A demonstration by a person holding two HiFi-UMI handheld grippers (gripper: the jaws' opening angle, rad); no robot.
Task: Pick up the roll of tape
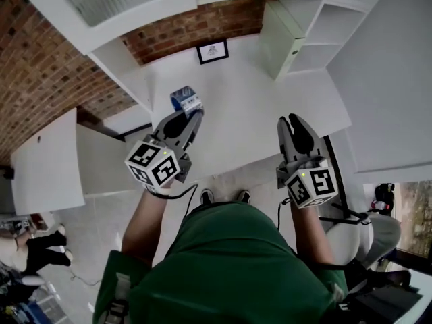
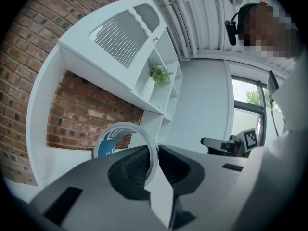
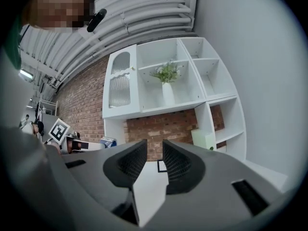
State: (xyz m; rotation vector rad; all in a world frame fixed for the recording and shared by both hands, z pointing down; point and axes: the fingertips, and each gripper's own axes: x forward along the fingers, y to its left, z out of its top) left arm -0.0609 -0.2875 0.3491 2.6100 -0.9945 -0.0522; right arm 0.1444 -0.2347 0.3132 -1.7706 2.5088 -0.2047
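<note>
The roll of tape (image 1: 185, 100), a clear ring with a blue printed core, is held off the white counter (image 1: 256, 113) by my left gripper (image 1: 187, 117). In the left gripper view the roll (image 2: 113, 138) stands on edge, and the left gripper (image 2: 155, 154) is shut on its thin rim. My right gripper (image 1: 295, 121) hovers to the right over the counter. Its jaws stand slightly apart with nothing between them, as the right gripper view (image 3: 155, 150) shows. From there the tape (image 3: 108, 141) peeks out far left.
A white shelf unit (image 3: 192, 81) against a brick wall (image 1: 196, 25) holds a vase with a plant (image 3: 167, 91) and a pale green box (image 1: 283, 42). A small framed picture (image 1: 212, 51) leans at the counter's back. Another person's legs (image 1: 37, 243) show at lower left.
</note>
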